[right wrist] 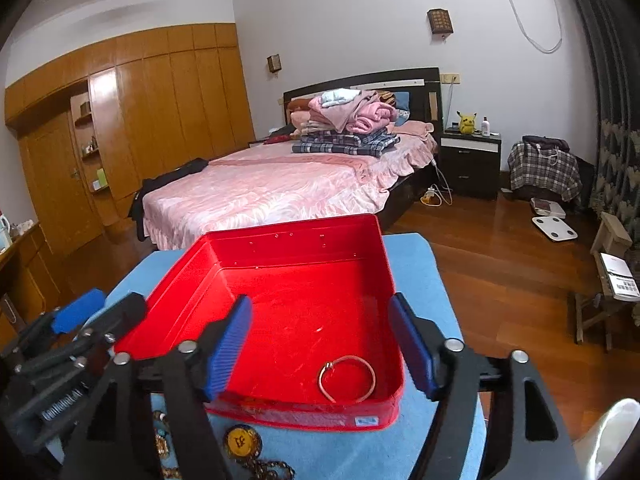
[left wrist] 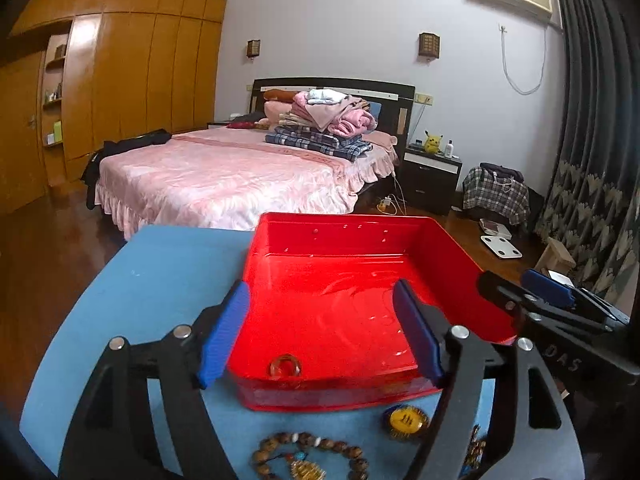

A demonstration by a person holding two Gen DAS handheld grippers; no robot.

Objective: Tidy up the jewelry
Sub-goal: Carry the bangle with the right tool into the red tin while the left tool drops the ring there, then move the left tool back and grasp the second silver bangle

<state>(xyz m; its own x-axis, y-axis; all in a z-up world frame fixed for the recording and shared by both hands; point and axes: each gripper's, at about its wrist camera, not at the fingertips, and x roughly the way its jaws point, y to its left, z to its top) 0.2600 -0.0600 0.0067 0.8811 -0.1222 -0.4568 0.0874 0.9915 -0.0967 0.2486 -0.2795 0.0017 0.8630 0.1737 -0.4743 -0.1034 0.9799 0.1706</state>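
A red tray stands on a blue table. A translucent amber ring lies inside its near-left wall. A thin gold bangle lies inside its near-right corner. In front of the tray lie a brown bead bracelet, a round gold pendant and a gold chain. My left gripper is open and empty over the tray's near edge. My right gripper is open and empty above the bangle.
The right gripper shows at the right edge of the left wrist view; the left gripper shows at the left of the right wrist view. A pink bed stands beyond the table. A wooden floor and a stool lie to the right.
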